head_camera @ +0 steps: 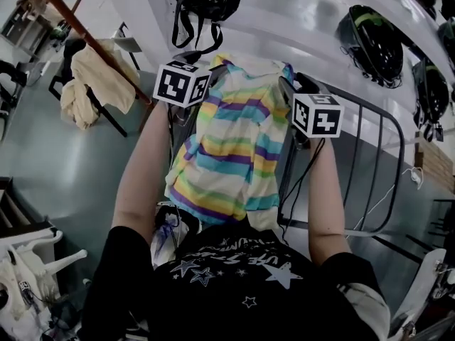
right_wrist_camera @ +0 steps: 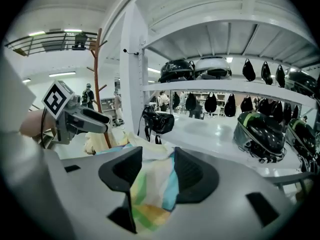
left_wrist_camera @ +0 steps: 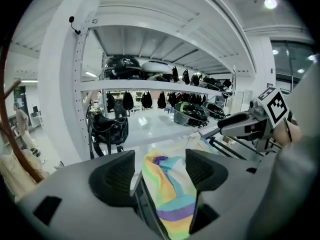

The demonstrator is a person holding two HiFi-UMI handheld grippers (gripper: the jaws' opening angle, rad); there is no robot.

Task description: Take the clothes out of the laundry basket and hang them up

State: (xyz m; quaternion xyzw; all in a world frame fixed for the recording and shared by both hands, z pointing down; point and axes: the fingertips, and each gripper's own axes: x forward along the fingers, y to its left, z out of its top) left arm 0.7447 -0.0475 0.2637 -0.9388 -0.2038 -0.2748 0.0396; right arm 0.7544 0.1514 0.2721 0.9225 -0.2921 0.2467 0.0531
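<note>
A shirt [head_camera: 227, 148] striped in yellow, teal, purple and green hangs draped over the top of a dark metal drying rack [head_camera: 387, 148] in front of me. My left gripper [head_camera: 190, 62] is at the shirt's upper left corner and my right gripper [head_camera: 298, 94] at its upper right. In the left gripper view the jaws [left_wrist_camera: 160, 166] stand wide apart, and the striped cloth [left_wrist_camera: 172, 194] lies below and between them without being pinched. The right gripper [right_wrist_camera: 157, 171] is also open over the cloth [right_wrist_camera: 150, 189].
White shelving stands just behind the rack, with a black bag [head_camera: 206, 2] and dark helmets [head_camera: 373, 38] on it. A cream garment [head_camera: 92, 77] hangs on a wooden coat stand at the left. More cloth [head_camera: 169, 236] lies low by my left arm.
</note>
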